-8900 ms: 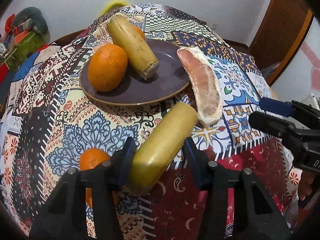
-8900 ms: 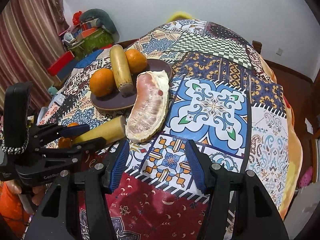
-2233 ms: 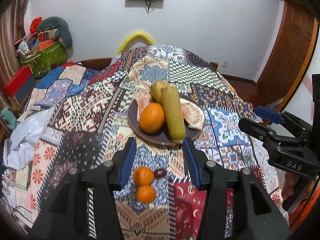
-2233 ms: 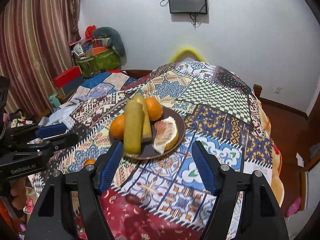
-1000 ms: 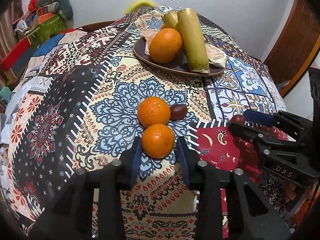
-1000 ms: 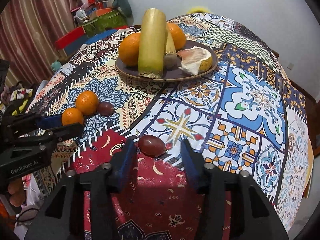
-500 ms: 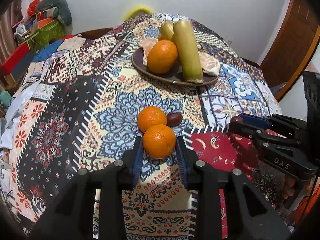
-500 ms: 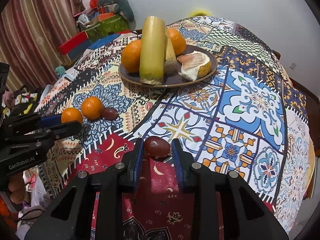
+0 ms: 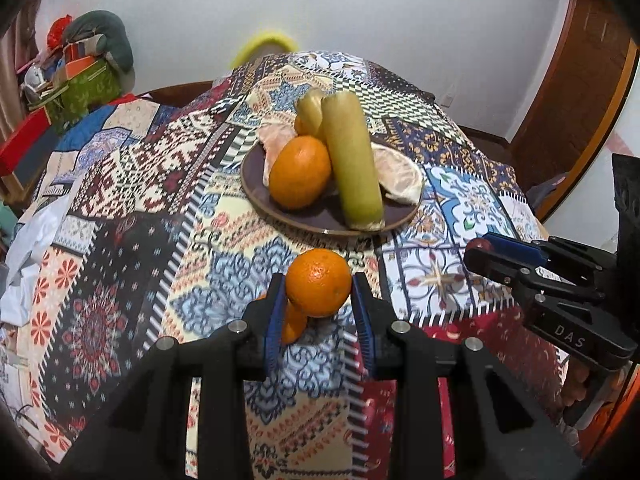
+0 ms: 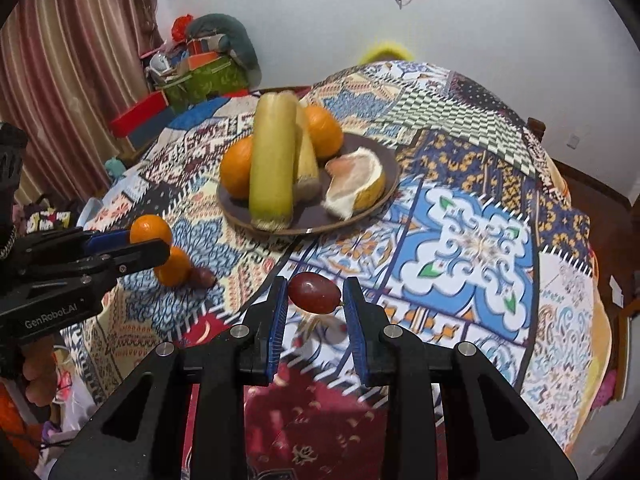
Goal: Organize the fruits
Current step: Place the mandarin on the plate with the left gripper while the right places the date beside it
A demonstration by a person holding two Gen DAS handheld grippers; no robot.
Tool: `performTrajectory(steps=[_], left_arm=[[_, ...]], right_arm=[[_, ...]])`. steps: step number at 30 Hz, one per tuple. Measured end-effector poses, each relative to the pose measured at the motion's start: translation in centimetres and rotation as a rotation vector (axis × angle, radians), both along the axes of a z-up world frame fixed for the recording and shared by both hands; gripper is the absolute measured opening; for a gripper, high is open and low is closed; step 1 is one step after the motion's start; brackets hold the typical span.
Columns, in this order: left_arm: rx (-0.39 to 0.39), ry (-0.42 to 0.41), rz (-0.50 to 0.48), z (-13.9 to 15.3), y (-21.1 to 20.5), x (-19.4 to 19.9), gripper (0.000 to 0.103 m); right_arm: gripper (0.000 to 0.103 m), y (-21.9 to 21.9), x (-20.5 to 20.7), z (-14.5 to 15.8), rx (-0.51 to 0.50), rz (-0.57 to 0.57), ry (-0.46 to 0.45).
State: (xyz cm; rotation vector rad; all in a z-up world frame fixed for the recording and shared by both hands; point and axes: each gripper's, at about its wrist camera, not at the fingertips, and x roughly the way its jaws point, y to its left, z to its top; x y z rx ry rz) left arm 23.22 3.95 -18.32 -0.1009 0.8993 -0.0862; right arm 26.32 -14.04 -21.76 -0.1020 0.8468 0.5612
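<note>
Across the middle of both frames, a patchwork-patterned cloth (image 9: pixel 132 184) is spread over the table, backed by a white wall (image 10: pixel 500 12), with striped curtains (image 10: pixel 80 60) at upper left. At lower centre, a small orange (image 9: pixel 318 282) is clenched by the left gripper (image 9: pixel 318 304), a dark grape (image 10: pixel 315 298) by the right gripper (image 10: pixel 315 304); both are held short of the brown plate (image 9: pixel 256 184) of fruit.

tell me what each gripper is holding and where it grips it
Left gripper pinches a small orange across its sides. Right gripper pinches a dark red grape by its two ends.
</note>
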Motion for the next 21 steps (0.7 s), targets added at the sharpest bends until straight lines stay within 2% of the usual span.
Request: performTrajectory(steps=[14, 21], left_arm=[[-0.017, -0.007, -0.018, 0.1, -0.2, 3.9, 0.032], [-0.022, -0.001, -0.023, -0.6, -0.2, 5.8, 0.032]], right_arm=[[0.026, 0.5, 3.1, 1.2, 0.018, 0.005, -0.045], [0.026, 1.6, 4.6, 0.4, 0.005, 0.029, -0.042]])
